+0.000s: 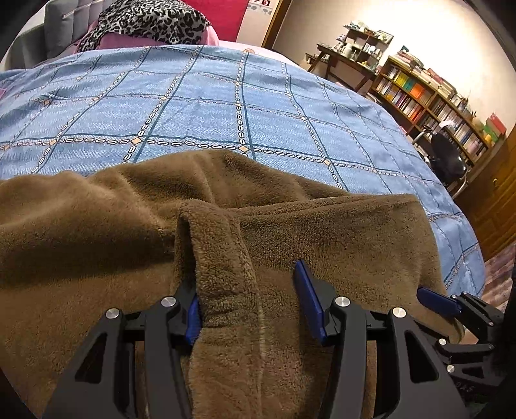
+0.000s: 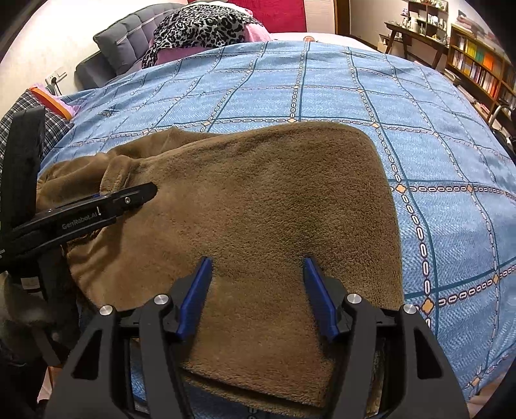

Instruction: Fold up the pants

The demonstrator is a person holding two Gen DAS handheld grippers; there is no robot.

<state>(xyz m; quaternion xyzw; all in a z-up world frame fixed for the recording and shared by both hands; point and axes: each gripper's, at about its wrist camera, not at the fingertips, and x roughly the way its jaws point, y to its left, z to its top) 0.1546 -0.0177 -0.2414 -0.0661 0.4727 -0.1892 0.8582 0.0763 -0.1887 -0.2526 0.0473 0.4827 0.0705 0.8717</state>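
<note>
Brown fleece pants [image 2: 258,193] lie on the blue checked bedspread [image 2: 322,83], their near edge at the bed's front. My right gripper [image 2: 258,277] is open, its blue pads either side of the flat fabric near the front edge. My left gripper [image 1: 248,283] is open; a raised fold of the pants [image 1: 219,258] stands between its jaws, against the left pad [image 1: 193,312]. The left gripper also shows in the right wrist view [image 2: 129,199], lying on the bunched left part of the pants. The right gripper's finger shows at the right in the left wrist view [image 1: 435,301].
A leopard-print cloth [image 2: 200,25] and pink bedding lie at the head of the bed beside a grey cushion [image 2: 122,42]. Plaid fabric [image 2: 54,122] lies at the left edge. A bookshelf [image 1: 429,96], a desk [image 1: 342,61] and a black chair [image 1: 448,158] stand to the right.
</note>
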